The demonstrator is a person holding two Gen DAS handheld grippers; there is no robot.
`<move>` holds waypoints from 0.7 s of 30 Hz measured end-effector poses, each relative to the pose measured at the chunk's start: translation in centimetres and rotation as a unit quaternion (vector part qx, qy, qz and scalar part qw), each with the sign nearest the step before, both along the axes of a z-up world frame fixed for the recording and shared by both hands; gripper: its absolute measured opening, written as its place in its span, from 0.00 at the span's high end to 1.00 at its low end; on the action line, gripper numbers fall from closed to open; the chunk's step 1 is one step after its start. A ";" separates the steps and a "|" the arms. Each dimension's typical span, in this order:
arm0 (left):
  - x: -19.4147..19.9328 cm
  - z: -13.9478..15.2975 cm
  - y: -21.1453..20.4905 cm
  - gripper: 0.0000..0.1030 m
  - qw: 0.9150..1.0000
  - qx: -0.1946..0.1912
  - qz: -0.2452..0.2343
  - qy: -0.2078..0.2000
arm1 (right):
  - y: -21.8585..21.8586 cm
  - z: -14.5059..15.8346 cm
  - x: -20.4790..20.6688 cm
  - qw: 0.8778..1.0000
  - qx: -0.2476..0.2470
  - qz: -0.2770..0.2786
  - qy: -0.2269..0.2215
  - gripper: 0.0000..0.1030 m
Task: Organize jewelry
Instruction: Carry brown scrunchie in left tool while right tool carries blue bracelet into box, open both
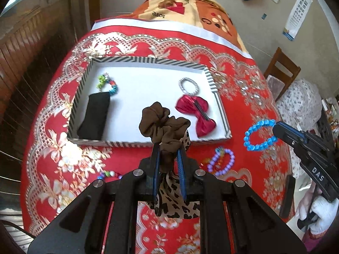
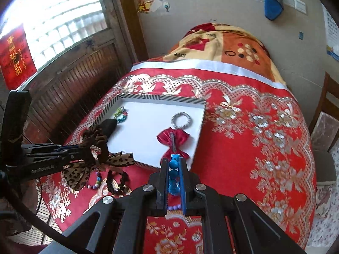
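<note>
Red floral cloth covers worktop (image 1: 50, 165); striped tray (image 1: 148, 60) beyond. Left gripper (image 1: 168, 148) jaws pinch brown scrunchie (image 1: 163, 120): soft, light, best taken by a bunched fold. Right gripper (image 2: 174, 165) jaws pressed on blue bead bracelet (image 1: 259, 135): hard, slippery beads, likely to swing

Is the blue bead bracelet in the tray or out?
Out. The blue bead bracelet hangs pinched in the right gripper, beside the striped tray, above the tablecloth.

Each fisheye looks forward and steeply down along its own gripper's fingers, from close above the near edge of the red tablecloth (image 1: 243, 89). Both views share the striped tray (image 1: 148, 60), seen nearer in the left one.
</note>
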State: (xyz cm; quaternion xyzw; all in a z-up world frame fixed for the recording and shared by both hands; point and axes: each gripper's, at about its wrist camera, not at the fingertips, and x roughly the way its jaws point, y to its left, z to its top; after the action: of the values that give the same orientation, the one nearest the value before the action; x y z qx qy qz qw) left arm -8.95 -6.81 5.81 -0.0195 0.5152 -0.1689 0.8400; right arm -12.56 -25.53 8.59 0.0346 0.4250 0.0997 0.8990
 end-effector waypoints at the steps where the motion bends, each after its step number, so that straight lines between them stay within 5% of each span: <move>1: 0.5 -0.1 0.2 0.86 1.000 0.001 0.003 0.000 | 0.3 0.0 0.4 1.000 0.001 0.003 0.001 0.92; 21: 10.7 -1.5 1.8 0.86 0.999 0.000 0.036 0.013 | 4.6 -1.7 9.3 0.999 0.022 0.043 0.021 0.92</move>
State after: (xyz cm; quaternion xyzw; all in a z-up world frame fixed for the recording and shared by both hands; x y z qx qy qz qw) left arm 1.79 -5.01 4.29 -0.0404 0.5252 -0.1380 0.8388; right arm -3.26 -20.97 6.93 0.0386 0.4424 0.1469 0.8839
